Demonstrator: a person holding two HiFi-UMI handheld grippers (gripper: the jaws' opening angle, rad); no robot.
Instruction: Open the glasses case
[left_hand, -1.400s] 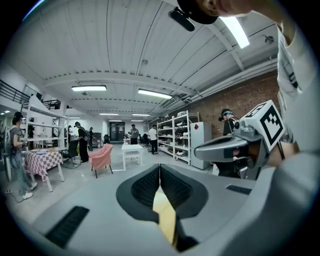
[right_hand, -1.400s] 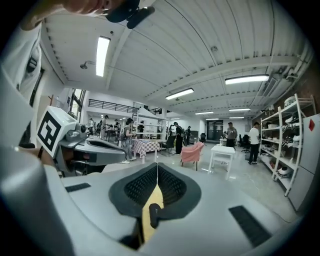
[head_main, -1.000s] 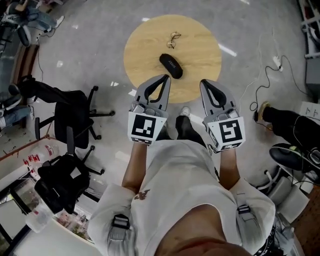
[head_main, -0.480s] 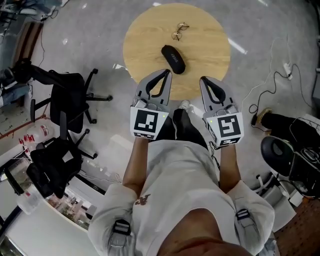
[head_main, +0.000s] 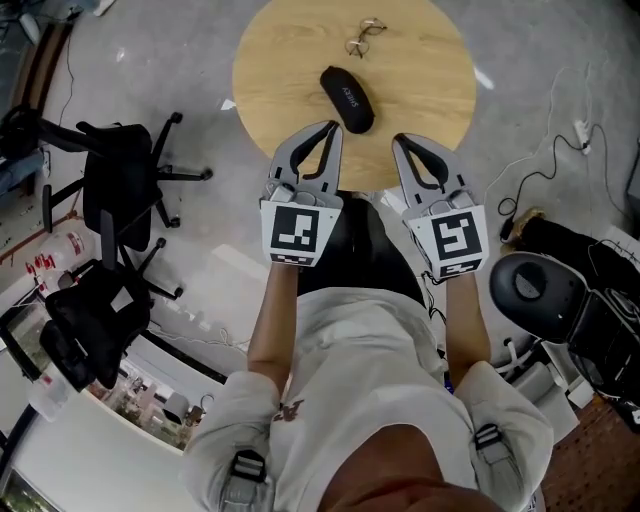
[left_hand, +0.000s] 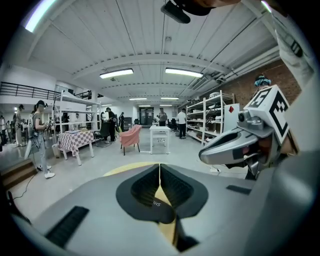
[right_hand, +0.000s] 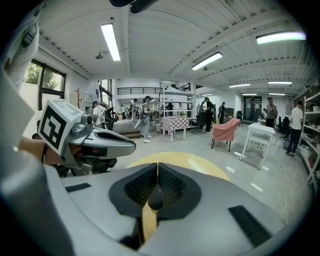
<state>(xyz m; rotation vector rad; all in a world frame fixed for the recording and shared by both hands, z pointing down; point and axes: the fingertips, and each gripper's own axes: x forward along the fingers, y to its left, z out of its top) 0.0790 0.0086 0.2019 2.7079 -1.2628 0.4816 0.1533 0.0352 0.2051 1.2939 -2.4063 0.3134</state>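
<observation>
Both tools empty, jaws pressed together w/ nothing between: left gripper & right gripper sit side by side, tips at the near edge of the round table. Glasses case, shut, lies on the table just ahead of the tips & approx. between them; its long axis runs diagonal, far end toward the left side, near end toward the right gripper, w/ glasses further back. Neither hand looks clearly nearer, prob. both must open up before gripping.
</observation>
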